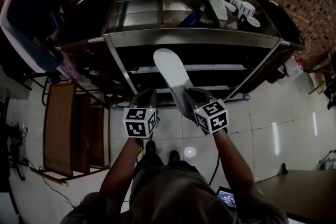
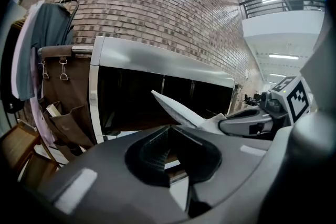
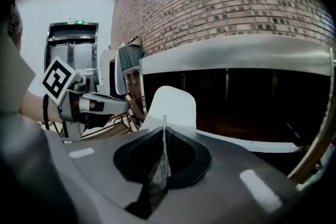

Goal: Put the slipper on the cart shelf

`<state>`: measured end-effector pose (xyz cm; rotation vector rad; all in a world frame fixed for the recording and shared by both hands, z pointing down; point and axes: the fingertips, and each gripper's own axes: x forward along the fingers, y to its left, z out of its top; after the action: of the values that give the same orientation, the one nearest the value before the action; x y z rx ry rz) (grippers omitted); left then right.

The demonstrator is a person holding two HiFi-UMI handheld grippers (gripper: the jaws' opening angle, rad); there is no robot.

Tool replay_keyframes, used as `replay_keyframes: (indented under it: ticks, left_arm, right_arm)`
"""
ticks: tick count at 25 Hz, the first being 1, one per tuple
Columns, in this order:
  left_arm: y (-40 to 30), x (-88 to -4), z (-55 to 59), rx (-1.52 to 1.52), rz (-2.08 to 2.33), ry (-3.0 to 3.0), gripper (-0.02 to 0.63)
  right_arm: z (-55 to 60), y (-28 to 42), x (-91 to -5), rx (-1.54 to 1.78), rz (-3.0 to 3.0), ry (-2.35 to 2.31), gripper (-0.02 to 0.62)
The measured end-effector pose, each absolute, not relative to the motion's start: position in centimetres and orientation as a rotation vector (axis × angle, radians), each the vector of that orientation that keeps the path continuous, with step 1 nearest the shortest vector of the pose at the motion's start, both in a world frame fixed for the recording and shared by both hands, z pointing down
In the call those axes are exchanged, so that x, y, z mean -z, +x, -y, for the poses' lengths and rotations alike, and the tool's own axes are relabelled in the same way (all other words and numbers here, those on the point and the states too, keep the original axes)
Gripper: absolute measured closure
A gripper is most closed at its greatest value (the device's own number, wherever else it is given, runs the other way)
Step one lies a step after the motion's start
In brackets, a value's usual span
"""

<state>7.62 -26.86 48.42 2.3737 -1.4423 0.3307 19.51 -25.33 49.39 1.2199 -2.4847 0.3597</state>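
A white slipper (image 1: pixel 170 68) points sole-up toward the steel cart (image 1: pixel 194 36), its toe over the dark opening above a lower shelf (image 1: pixel 210 67). My right gripper (image 1: pixel 185 98) is shut on the slipper's rear edge. In the right gripper view the slipper (image 3: pixel 173 105) rises just beyond the pinched jaws (image 3: pixel 164 131). My left gripper (image 1: pixel 146 96) hangs beside it on the left, shut and holding nothing. The left gripper view shows those jaws (image 2: pixel 169 134) together, with the slipper (image 2: pixel 178 110) and the right gripper (image 2: pixel 252 123) off to the right.
Mugs and small items (image 1: pixel 244 8) crowd the cart's top tray. A wooden chair (image 1: pixel 65 134) and a garment rack (image 1: pixel 31 23) stand at the left. A dark table corner (image 1: pixel 299 191) sits at the lower right. The person's feet are on white floor tiles.
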Motion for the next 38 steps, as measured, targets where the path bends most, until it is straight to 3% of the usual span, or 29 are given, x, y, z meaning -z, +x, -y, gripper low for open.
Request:
replay_keyframes:
  ticks: [15,38]
  left_arm:
    - [1.3,-50.7,36.4,-0.363,1.361,2.376,0.600]
    - [0.6,-53.1,40.1,-0.434,1.301,2.337,0.599]
  right_arm:
    - [39.4,13.7,-53.1,-0.482,2.355,1.410,0.584]
    - [51.9,12.6,-57.5,-0.508,2.319,1.682,0.572]
